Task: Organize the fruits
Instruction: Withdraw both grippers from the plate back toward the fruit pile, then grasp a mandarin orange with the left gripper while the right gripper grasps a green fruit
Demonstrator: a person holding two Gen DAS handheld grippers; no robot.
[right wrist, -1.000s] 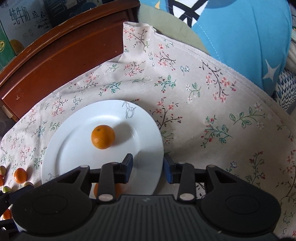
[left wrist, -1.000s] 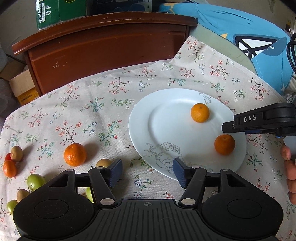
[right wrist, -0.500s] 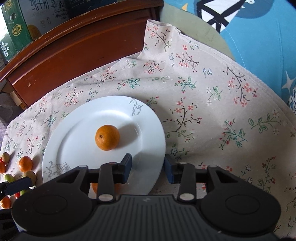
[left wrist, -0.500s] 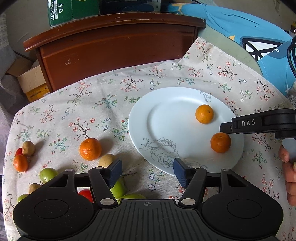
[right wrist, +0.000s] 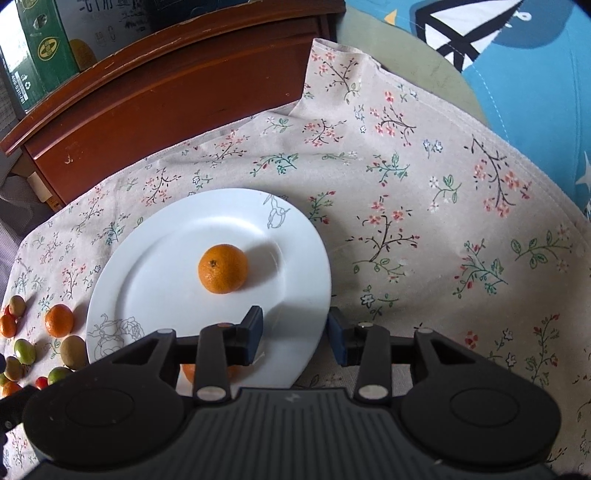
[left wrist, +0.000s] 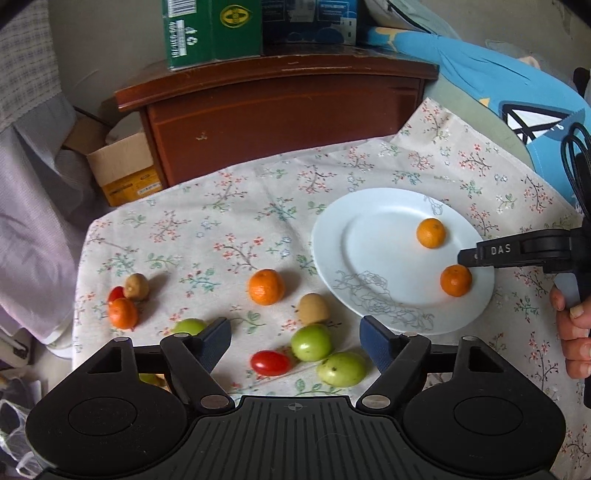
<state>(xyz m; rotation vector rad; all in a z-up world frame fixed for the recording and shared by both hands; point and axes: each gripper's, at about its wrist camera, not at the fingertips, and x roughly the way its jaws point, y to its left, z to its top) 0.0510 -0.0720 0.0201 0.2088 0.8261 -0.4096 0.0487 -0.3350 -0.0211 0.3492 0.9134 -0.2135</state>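
A white plate (left wrist: pixel 369 236) on the flowered cloth (left wrist: pixel 221 229) holds two oranges (left wrist: pixel 430 232) (left wrist: pixel 455 280). Loose on the cloth lie a third orange (left wrist: pixel 266 287), a small orange (left wrist: pixel 123 313), brown fruits (left wrist: pixel 313 308), green fruits (left wrist: pixel 342 369) and a red tomato (left wrist: pixel 270 363). My left gripper (left wrist: pixel 295 334) hangs above the green fruits with its jaws opening and nothing gripped. My right gripper (right wrist: pixel 295 326) stands open over the plate's (right wrist: pixel 147 266) near edge, close to one orange (right wrist: pixel 222 268). The other orange (right wrist: pixel 188 371) is mostly hidden under its left finger.
A dark wooden cabinet (left wrist: pixel 280 110) stands behind the cloth with a green carton (left wrist: pixel 210 29) on top. An open cardboard box (left wrist: pixel 122 166) sits at the left, a blue cushion (left wrist: pixel 517 92) at the right. A person's hand (left wrist: pixel 576 332) grips the right tool.
My left gripper has pulled back and up, so several more fruits on the cloth have come into view, and its jaws have widened. The right gripper has hardly moved.
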